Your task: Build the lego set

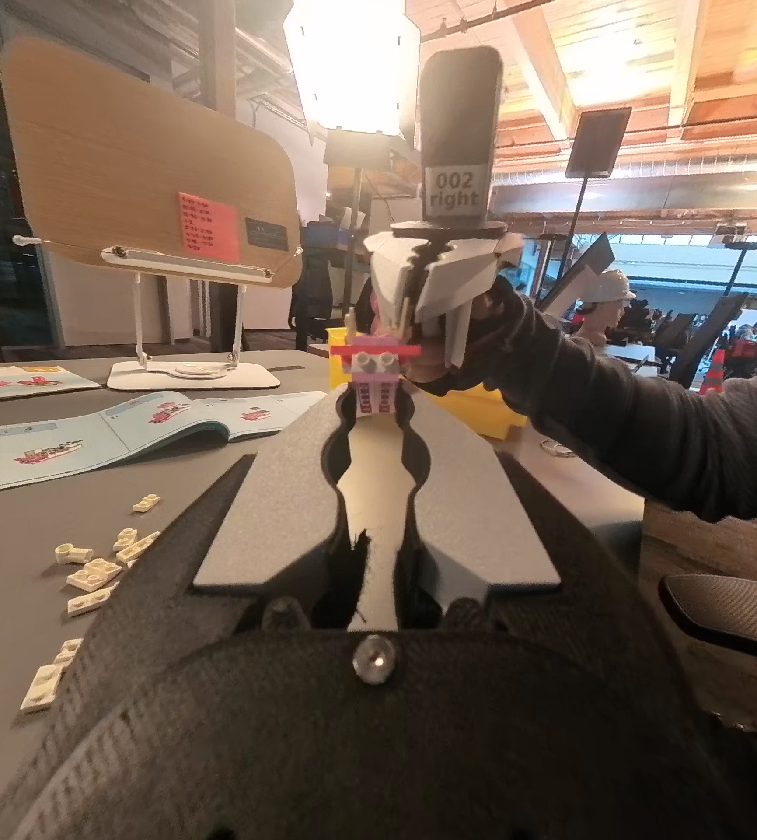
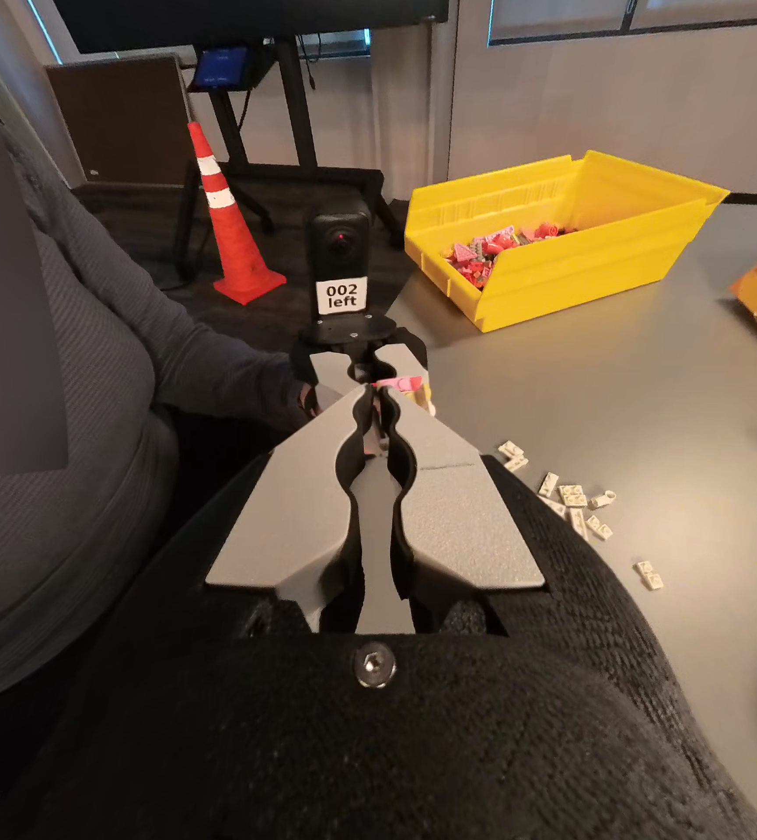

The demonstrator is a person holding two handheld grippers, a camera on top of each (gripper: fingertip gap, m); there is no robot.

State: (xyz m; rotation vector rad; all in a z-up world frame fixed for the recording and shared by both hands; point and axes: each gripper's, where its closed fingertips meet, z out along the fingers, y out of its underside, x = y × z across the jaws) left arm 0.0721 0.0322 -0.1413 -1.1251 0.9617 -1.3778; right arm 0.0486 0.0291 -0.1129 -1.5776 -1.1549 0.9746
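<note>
Claw units faced each other tip to tip above the near edge of the grey surface (image 2: 572, 409). Left claw (image 1: 375, 397) pinched a small brick model (image 1: 378, 377), pink and white with a red plate across its top; both fingertips pressed its white lower body. Right claw (image 2: 375, 400) was pressed nearly together on a thin part of the same model, at 12 o'clock from the left claw; the exact part gripped could not be told. Tan pegs stood up from the model beside the right claw's fingers (image 1: 394, 291).

Loose cream bricks (image 1: 94, 572) lay on the surface at 8 o'clock from the left claw. An open instruction booklet (image 1: 108, 432) lay at 10 o'clock, with a wooden book stand (image 1: 140, 182) behind it. A yellow bin (image 2: 562, 268) of pink and red bricks sat at 2 o'clock from the right claw, and an orange cone (image 2: 226, 227) stood at 11 o'clock.
</note>
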